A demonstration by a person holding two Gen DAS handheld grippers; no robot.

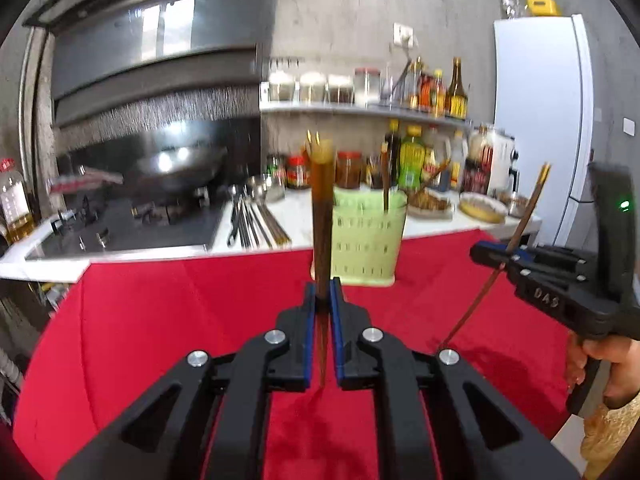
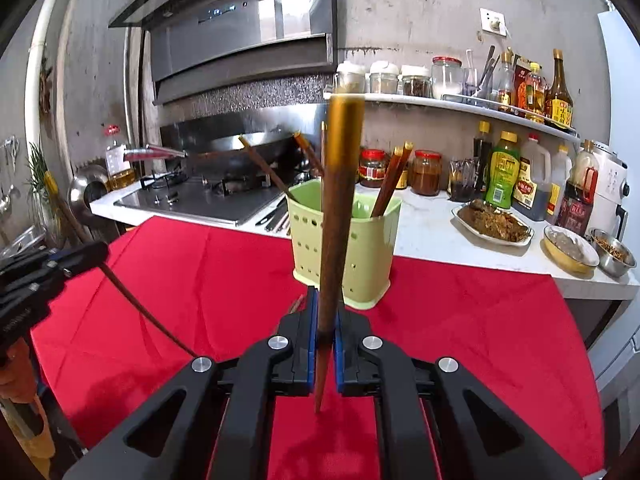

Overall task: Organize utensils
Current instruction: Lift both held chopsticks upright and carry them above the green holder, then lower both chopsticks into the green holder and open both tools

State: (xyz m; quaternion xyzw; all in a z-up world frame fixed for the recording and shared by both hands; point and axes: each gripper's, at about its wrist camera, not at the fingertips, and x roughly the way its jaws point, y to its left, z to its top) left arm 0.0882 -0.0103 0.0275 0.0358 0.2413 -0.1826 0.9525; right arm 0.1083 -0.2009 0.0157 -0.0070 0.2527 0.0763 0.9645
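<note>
Brown chopsticks pinched in both my tongs, above the red cloth.

Left wrist view: my left gripper (image 1: 323,300) has its blue pads pressed onto a dark brown chopstick (image 1: 322,208) that stands nearly upright, gold tip up, thin end down between the fingers. Beyond it the green perforated holder (image 1: 368,236) sits on the red cloth (image 1: 160,320) with a chopstick already inside. To the right, my right gripper (image 1: 496,256) nips a second chopstick (image 1: 524,216) that leans upward.

Right wrist view: the right gripper (image 2: 326,320) is clamped on its own chopstick (image 2: 336,200), upright in front of the holder (image 2: 344,240), which has several chopsticks leaning in it. My left gripper (image 2: 86,254) shows at the left edge, a chopstick (image 2: 140,304) slanting down from it.
</note>
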